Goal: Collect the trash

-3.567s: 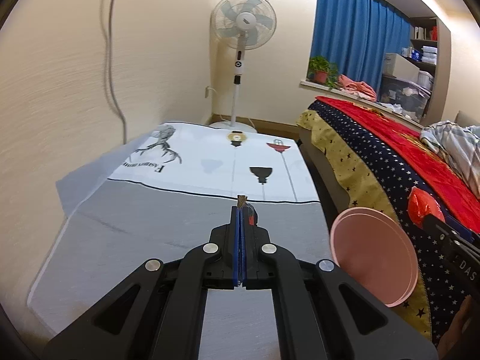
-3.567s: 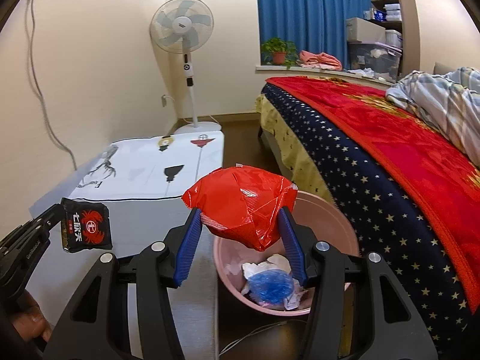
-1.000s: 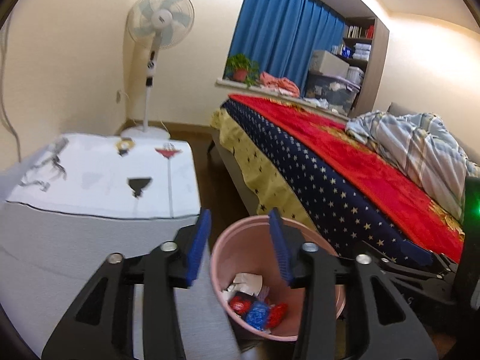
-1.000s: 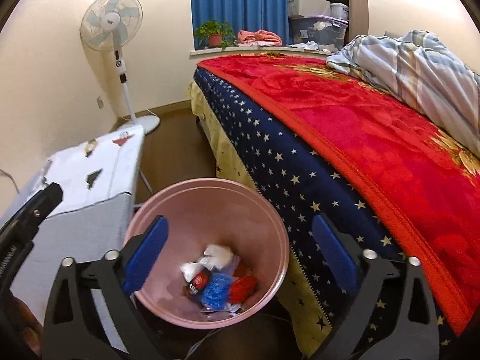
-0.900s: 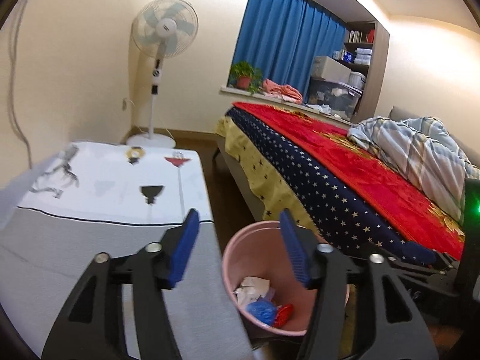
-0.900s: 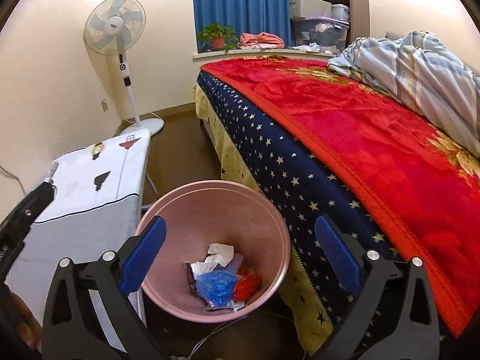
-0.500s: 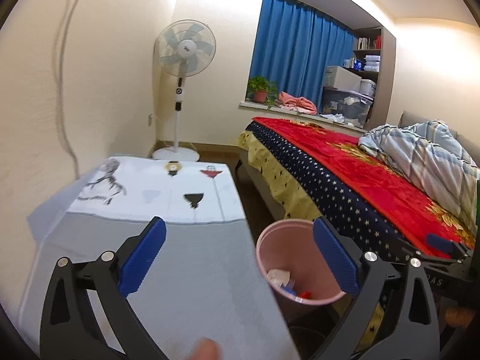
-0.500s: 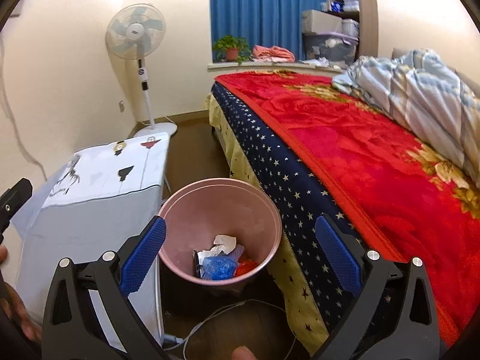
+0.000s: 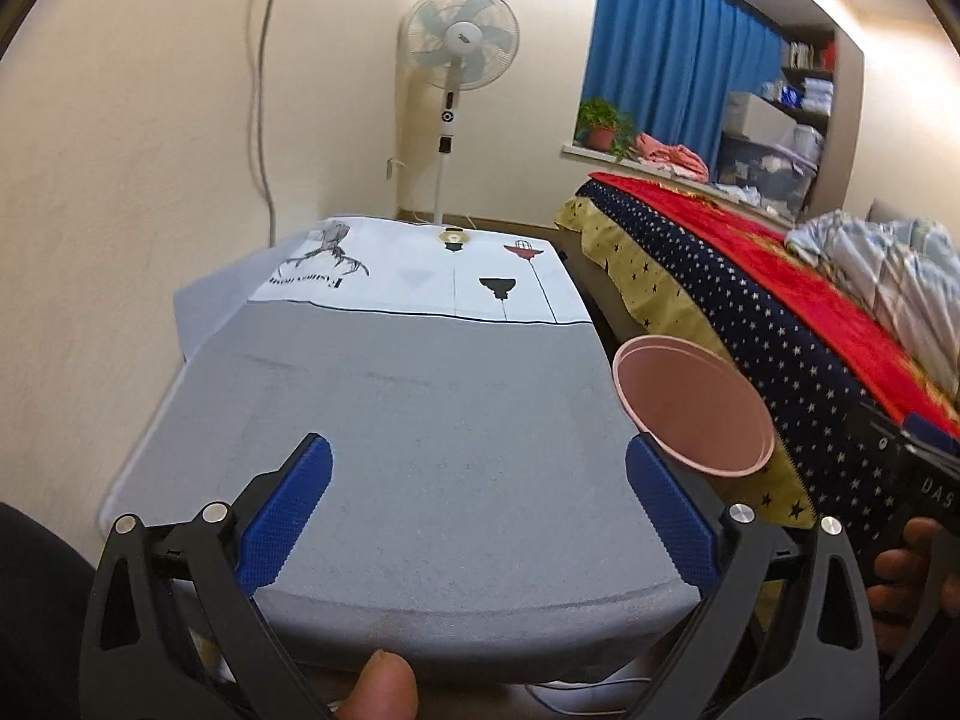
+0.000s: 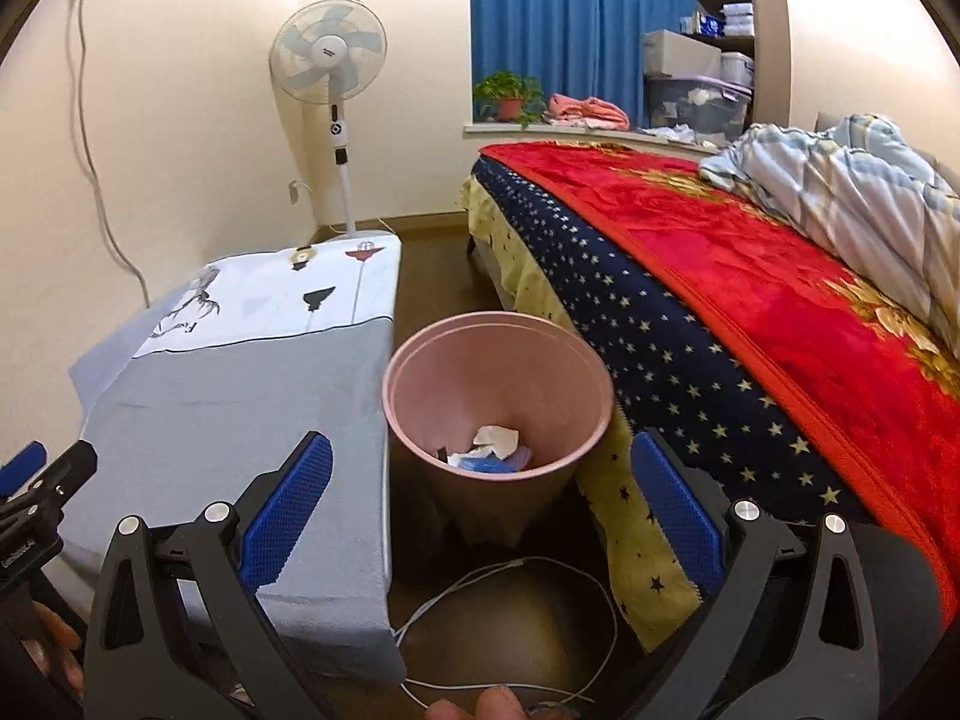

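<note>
No litter is seen on the grey-covered table [image 9: 420, 420]. At twelve o'clock from the right gripper [image 10: 480, 510], the pink bin [image 10: 420, 372] is seen holding wrappers [image 10: 492, 450]. Both it and the left gripper [image 9: 480, 510] are spread wide, empty; collection is judged essentially finished.

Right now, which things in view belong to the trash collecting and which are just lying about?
Belongs to the job:
pink bin
trash inside it
left gripper, open
right gripper, open

Just lying about:
covered table
fan
bed
white cable
potted plant
</note>
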Tool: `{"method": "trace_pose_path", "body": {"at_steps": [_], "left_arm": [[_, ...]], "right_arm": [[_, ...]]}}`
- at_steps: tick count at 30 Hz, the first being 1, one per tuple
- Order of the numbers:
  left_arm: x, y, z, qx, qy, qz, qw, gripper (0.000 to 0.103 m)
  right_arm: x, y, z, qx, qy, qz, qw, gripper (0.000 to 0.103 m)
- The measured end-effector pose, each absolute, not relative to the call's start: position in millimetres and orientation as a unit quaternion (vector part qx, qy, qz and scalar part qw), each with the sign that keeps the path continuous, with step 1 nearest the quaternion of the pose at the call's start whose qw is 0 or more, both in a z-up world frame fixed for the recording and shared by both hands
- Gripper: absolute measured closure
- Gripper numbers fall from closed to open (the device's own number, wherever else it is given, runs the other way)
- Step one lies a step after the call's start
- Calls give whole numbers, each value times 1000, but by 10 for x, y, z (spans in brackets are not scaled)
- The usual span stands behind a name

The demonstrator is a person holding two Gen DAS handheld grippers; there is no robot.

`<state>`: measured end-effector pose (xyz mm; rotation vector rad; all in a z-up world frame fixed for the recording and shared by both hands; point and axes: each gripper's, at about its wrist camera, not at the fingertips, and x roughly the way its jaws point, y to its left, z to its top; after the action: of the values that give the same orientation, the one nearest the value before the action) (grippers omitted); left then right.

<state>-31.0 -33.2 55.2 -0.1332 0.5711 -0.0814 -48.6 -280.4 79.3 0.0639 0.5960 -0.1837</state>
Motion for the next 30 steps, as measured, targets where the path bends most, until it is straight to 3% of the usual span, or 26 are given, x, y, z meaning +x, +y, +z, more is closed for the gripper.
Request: {"method": "trace_pose_path", "body": {"at_steps": [30], "left_arm": [[-444, -417, 483, -55, 274, -49, 959, 8]], "right_arm": [[-447, -2615, 730, 16, 289, -95, 953, 5]]}}
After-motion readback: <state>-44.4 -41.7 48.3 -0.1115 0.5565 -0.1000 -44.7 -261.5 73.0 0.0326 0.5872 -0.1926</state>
